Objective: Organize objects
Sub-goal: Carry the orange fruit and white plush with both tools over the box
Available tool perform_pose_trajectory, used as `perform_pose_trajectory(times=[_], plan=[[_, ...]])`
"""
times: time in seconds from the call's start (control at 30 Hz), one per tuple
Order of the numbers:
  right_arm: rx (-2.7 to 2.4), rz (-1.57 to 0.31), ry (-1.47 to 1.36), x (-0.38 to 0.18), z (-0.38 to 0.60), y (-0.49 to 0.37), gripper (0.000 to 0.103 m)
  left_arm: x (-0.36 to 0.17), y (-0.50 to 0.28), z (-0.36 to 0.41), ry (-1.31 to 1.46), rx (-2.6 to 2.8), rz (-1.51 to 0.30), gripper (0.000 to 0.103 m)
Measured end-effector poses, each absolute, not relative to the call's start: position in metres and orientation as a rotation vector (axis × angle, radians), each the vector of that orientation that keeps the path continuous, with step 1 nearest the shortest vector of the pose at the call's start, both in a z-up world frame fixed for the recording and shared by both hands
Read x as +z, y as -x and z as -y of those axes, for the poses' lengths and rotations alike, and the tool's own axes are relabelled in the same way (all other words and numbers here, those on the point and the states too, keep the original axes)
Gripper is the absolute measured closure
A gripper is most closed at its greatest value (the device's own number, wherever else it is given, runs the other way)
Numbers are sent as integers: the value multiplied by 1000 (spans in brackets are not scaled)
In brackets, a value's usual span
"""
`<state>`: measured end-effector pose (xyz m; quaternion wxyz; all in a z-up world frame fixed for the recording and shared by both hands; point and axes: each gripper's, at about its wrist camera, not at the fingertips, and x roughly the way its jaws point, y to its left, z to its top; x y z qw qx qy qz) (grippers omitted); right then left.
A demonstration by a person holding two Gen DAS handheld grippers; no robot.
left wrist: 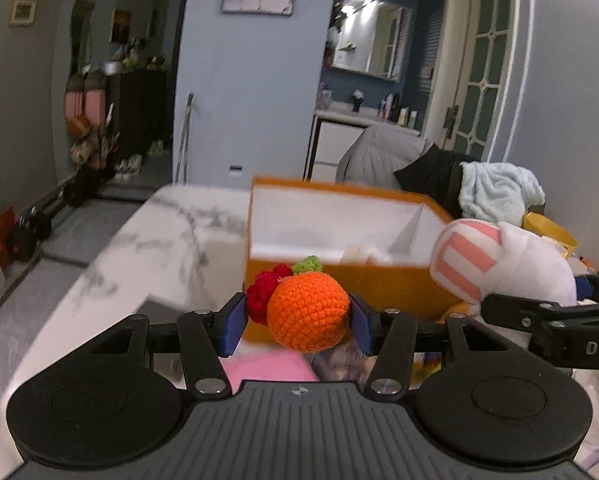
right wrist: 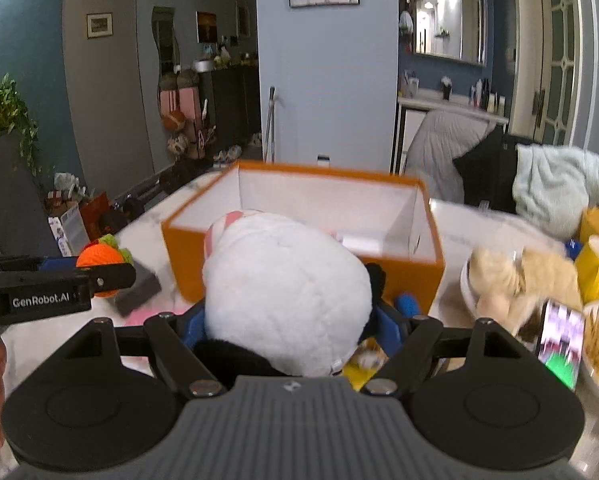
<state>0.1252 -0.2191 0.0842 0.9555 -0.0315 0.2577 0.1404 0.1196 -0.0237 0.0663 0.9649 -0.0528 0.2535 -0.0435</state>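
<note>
While the orange box (right wrist: 299, 276) on the tabletop (left wrist: 147, 236) looks mostly empty, left hand-held gripper (left wrist: 297, 322) grips a crochet orange (left wrist: 307, 310), right hand-held gripper (right wrist: 291, 326) squeezes a white plush (right wrist: 283, 296). Both not dropped in yet.

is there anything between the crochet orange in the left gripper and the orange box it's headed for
Nothing visible. The crochet orange, clamped in the left gripper, sits just before the orange box, whose top is open. The white plush in the right gripper is off to its right.

A round crocheted orange fruit (left wrist: 307, 312) with green leaf and red berry sits centre frame; the orange cardboard box (left wrist: 399, 284) is white inside; the marble-veined bench (left wrist: 159, 240) is white-grey.
</note>
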Motion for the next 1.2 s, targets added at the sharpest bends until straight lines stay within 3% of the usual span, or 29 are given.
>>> perform_pose_trajectory(times=[0.33, 0.67, 1.2], plan=[[277, -347, 117, 170, 205, -149, 23, 155, -146, 37, 9, -133, -326, 41], [227, -274, 133, 209, 202, -193, 23, 178, -196, 55, -22, -126, -273, 41], [121, -611, 46, 95, 217, -313, 23, 81, -281, 54, 51, -108, -616, 41]])
